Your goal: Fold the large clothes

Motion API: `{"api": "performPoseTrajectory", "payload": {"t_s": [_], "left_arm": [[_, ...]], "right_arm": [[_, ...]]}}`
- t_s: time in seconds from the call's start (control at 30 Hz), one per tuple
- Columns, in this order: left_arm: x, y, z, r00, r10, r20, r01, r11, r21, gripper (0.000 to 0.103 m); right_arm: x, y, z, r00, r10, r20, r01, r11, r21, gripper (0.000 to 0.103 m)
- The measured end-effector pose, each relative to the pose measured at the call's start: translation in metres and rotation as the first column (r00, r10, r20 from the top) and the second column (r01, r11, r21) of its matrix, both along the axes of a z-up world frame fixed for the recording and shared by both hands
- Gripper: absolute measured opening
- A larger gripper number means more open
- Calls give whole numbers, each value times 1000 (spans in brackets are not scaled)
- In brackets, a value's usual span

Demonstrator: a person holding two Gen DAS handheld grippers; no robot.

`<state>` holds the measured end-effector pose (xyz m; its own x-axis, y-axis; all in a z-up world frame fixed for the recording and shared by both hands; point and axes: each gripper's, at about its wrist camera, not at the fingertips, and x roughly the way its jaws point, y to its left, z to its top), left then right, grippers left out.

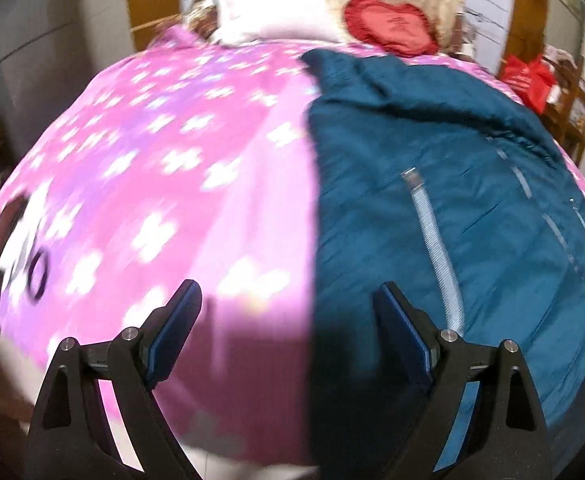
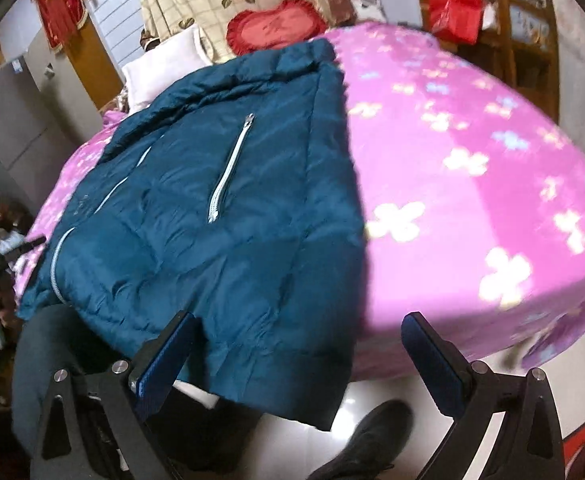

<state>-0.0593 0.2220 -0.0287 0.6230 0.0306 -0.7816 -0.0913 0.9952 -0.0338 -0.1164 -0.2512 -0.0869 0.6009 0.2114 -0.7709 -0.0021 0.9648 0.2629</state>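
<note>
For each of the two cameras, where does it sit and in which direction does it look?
Left wrist: on the left gripper, open, looking along the bed toward the pillows, jacket at right.
Right wrist: on the right gripper, open above the jacket hem at the bed foot; the person's leg and shoe show.
Shared: jacket, bed, red heart cushion.

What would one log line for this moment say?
left tongs: open, empty | right tongs: open, empty | teal jacket: flat on pink bedspread, hem overhanging

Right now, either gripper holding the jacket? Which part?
Nothing is held. The left gripper and right gripper are both open, hovering near the hem of the blue jacket on the pink bedspread.
</note>
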Motion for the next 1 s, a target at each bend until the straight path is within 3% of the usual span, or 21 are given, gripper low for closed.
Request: {"api": "performPoseTrajectory", "payload": {"t_s": [0.07, 0.17, 0.37, 0.57, 0.67, 0.83, 0.93, 1.0], "left_arm": [[-12, 14, -8, 1000, 19, -15, -19, 999, -33, 89], [-27, 27, -15, 999, 25, -30, -27, 998, -53, 89], [-51, 33, -16, 999, -14, -32, 12, 999, -53, 89], [-77, 12, -18, 990, -141, -30, 137, 986, -93, 89], [-77, 10, -14, 990, -139, -21, 134, 979, -154, 88], [-82, 22, 8, 994, -74, 75, 89, 968, -234, 86], [-72, 14, 1, 992, -117, 44, 124, 954, -271, 86], [-64, 0, -5, 989, -142, 35, 147, 958, -247, 86]], "right_arm": [[2, 1, 3, 1000, 4, 18, -4, 1000, 5, 102], [6, 3, 6, 997, 64, 45, -70, 987, 147, 89], [15, 11, 8, 998, 55, 39, -61, 985, 162, 89], [21, 20, 8, 997, 69, 43, -72, 994, 77, 89], [23, 25, 8, 996, 75, 42, -77, 996, 49, 93], [24, 31, 7, 995, 89, 34, -89, 996, 5, 97], [24, 31, 6, 995, 90, 35, -91, 996, 2, 97], [24, 32, 6, 995, 91, 34, -91, 996, -3, 97]]}}
